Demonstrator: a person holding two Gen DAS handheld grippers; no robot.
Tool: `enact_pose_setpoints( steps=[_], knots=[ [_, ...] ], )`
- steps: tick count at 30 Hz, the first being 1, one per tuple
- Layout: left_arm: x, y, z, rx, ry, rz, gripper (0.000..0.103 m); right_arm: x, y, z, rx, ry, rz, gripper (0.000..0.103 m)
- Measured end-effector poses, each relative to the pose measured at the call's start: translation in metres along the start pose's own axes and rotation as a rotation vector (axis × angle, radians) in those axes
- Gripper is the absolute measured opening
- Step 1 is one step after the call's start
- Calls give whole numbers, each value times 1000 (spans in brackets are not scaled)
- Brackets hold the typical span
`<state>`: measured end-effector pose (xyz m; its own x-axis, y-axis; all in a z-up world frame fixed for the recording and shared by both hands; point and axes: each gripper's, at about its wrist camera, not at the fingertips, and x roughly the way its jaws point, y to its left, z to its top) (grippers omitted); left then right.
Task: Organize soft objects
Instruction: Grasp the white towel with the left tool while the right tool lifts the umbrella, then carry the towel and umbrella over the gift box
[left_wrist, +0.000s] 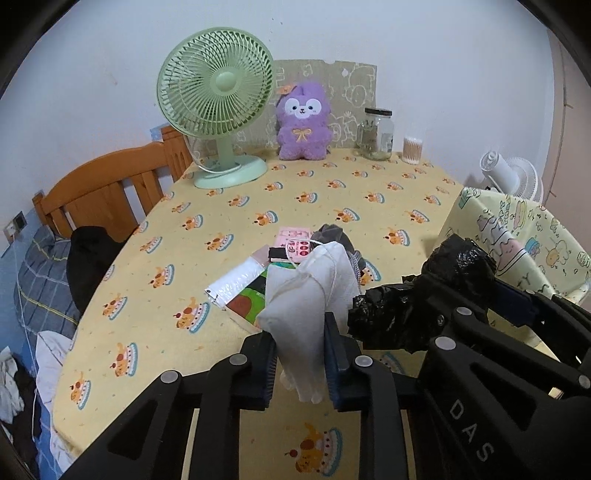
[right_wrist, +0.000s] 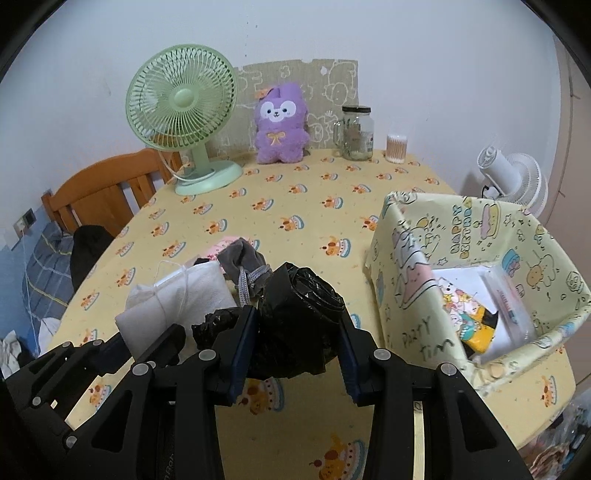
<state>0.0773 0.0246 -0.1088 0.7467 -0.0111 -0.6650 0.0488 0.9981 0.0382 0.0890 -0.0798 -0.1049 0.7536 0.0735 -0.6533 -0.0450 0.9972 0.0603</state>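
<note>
Yellow cake-print tablecloth (left_wrist: 229, 184) covers the whole surface, white wall behind. Nearest to me: left gripper (left_wrist: 300, 363) is clamped tight on a white cloth pouch (left_wrist: 299, 306), pads pinching its lower end, rest of the pouch sticking up and forward, clear of the cloth below as far as I can tell. Right gripper (right_wrist: 298, 345) is closed around a crumpled black plastic bag (right_wrist: 295, 314), the wad filling the gap between the pads and bulging out both sides. Both hands sit side by side, both loaded. Just past the left one, a small pile remains on the table: grey drawstring pouch (right_wrist: 242, 260), pink packet (left_wrist: 291, 236), a white foil sachet (left_wrist: 236, 282), something green and brown under it. To my right, close, the paper-lined box (right_wrist: 406, 266) with cartoon print, already holding a few flat items. Far edge: green desk fan (left_wrist: 218, 96), purple plush toy (left_wrist: 303, 122), glass jar (left_wrist: 376, 133), cotton-swab tub (left_wrist: 412, 147). Step in hand, my read: carry phase, both picks done, drop-off pending. Next move needs the right hand swung over the box opening and released first since it's nearer, then the left crossing over without snagging the pouch string on the box rim.
</note>
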Motion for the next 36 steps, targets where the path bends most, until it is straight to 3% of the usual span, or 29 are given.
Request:
enact_pose_setpoints(
  steps=[18,36],
  knots=[
    [-67,2,30,-21,-134,31,20,-68,8,34,-20,-124,35,45],
    [-77,-16,46,-38,-182,8,20,-83,-8,54,-48,-147,63,45]
  ],
)
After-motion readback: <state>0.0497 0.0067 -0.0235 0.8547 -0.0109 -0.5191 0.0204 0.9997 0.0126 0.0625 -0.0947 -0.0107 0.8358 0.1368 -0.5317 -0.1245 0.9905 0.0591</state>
